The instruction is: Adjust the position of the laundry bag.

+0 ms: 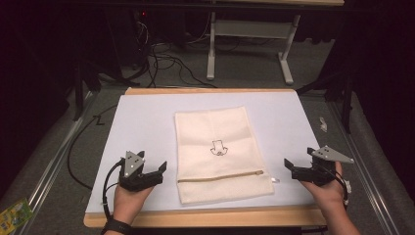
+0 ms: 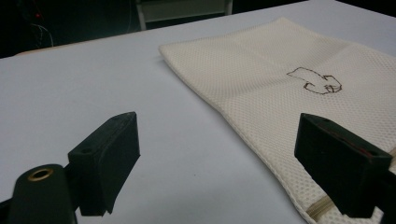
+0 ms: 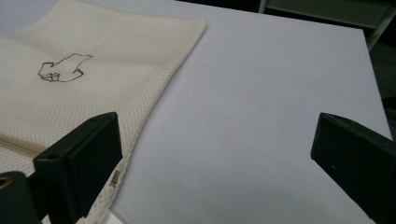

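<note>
Mesh bag [image 1: 220,152] is lying flat mid-table w/ zipper [image 1: 221,175] toward the person. Left gripper [image 1: 159,170] & right gripper [image 1: 289,168] are sitting either side of it, jaws spread, gripping nothing, prob. lining up on the zipper end.

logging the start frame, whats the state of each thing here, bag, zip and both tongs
mesh bag: lying flat on the white table cover, unfolded
zipper: closed, as far as it shows
left tongs: open, empty, beside the bag's left edge
right tongs: open, empty, beside the bag's right edge
</note>
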Demonstrator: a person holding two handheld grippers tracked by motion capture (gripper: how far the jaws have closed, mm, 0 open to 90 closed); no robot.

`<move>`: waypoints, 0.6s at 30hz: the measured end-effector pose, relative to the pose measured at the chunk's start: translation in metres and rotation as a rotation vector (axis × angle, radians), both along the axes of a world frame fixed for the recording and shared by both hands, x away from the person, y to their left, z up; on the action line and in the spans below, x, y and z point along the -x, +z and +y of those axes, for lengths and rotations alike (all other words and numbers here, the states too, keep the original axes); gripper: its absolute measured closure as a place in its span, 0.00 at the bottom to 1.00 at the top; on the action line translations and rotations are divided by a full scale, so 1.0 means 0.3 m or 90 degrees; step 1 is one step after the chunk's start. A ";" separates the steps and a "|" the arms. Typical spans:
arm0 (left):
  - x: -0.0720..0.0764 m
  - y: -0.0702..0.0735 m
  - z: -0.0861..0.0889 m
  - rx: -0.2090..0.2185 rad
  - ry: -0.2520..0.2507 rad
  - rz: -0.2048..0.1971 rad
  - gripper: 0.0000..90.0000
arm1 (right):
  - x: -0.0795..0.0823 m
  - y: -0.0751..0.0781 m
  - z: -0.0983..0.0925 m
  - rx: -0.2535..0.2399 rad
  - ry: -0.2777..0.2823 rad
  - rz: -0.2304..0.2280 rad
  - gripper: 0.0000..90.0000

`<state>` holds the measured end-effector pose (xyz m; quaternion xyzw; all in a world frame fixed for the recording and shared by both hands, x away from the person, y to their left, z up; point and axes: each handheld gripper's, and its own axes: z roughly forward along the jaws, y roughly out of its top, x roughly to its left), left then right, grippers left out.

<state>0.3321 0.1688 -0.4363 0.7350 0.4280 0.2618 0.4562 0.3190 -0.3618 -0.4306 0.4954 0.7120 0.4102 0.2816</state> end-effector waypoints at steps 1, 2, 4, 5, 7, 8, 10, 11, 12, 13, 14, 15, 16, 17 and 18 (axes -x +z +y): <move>-0.003 -0.010 -0.016 -0.011 -0.013 0.013 0.17 | -0.001 0.002 0.002 -0.006 0.002 0.005 0.04; -0.005 -0.017 -0.028 -0.017 -0.018 0.021 0.18 | -0.001 0.003 0.004 -0.010 0.004 0.008 0.04; -0.012 -0.033 -0.054 -0.026 -0.033 0.044 0.19 | -0.002 0.001 0.012 -0.011 0.010 0.013 0.03; -0.016 -0.041 -0.069 -0.033 -0.036 0.056 0.20 | -0.004 -0.001 0.018 -0.010 0.014 0.016 0.03; -0.027 -0.061 -0.096 -0.050 -0.038 0.081 0.23 | -0.009 -0.009 0.033 -0.009 0.020 0.030 0.04; -0.033 -0.073 -0.108 -0.051 -0.044 0.096 0.26 | -0.013 -0.014 0.041 -0.007 0.024 0.035 0.05; -0.040 -0.085 -0.123 -0.054 -0.052 0.113 0.29 | -0.016 -0.019 0.050 -0.003 0.027 0.038 0.07; -0.045 -0.094 -0.136 -0.060 -0.057 0.124 0.32 | -0.020 -0.026 0.063 -0.005 0.030 0.047 0.11; -0.050 -0.104 -0.155 -0.067 -0.068 0.136 0.37 | -0.029 -0.040 0.083 -0.004 0.047 0.063 0.21; -0.052 -0.106 -0.161 -0.062 -0.078 0.145 0.40 | -0.032 -0.045 0.092 -0.003 0.053 0.069 0.25; -0.053 -0.108 -0.166 -0.055 -0.090 0.153 0.42 | -0.037 -0.053 0.102 0.003 0.067 0.071 0.32; -0.053 -0.110 -0.171 -0.052 -0.095 0.156 0.44 | -0.039 -0.060 0.117 0.007 0.070 0.078 0.36; -0.053 -0.110 -0.171 -0.052 -0.095 0.156 0.47 | -0.043 -0.066 0.130 0.017 0.076 0.083 0.40; -0.056 -0.114 -0.177 -0.045 -0.102 0.168 0.48 | -0.049 -0.074 0.145 0.020 0.086 0.086 0.43; -0.056 -0.114 -0.177 -0.045 -0.102 0.168 0.49 | -0.049 -0.074 0.145 0.020 0.086 0.086 0.43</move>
